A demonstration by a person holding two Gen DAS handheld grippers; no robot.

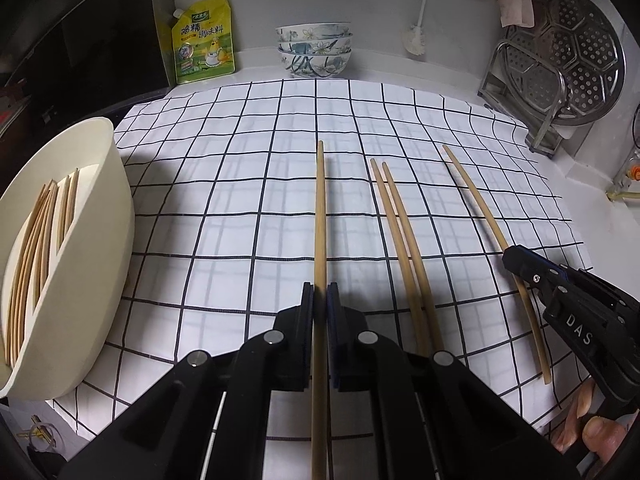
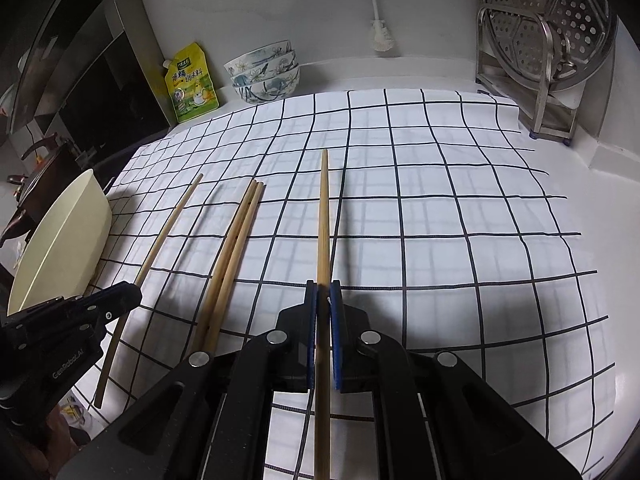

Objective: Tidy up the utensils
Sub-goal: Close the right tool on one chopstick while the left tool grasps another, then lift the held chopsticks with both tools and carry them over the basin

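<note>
My left hand-held gripper (image 1: 320, 300) clenched on one chopstick (image 1: 319, 216) | right hand-held gripper (image 2: 323, 300) clenched on another chopstick (image 2: 323, 220) | cream holder (image 1: 80, 240) at 9 o'clock | loose pair (image 1: 394, 220) between.

A white cloth (image 1: 260, 184) ruled with a thin black grid covers the middle of both views, lying on a white surface (image 2: 592, 200). The chopsticks (image 1: 396, 232) on it are pale tan wood, as are those in the cream tub (image 1: 100, 216) at the left edge. The left tongs (image 1: 320, 300) and right tongs (image 2: 323, 300) are black with dark blue pads. At upper left stands a yellow-green pouch (image 1: 203, 40) with printed characters; beside it, white bowls (image 1: 314, 50) with blue-grey floral painting. Upper right, a silver perforated steamer plate (image 1: 568, 56).
</note>
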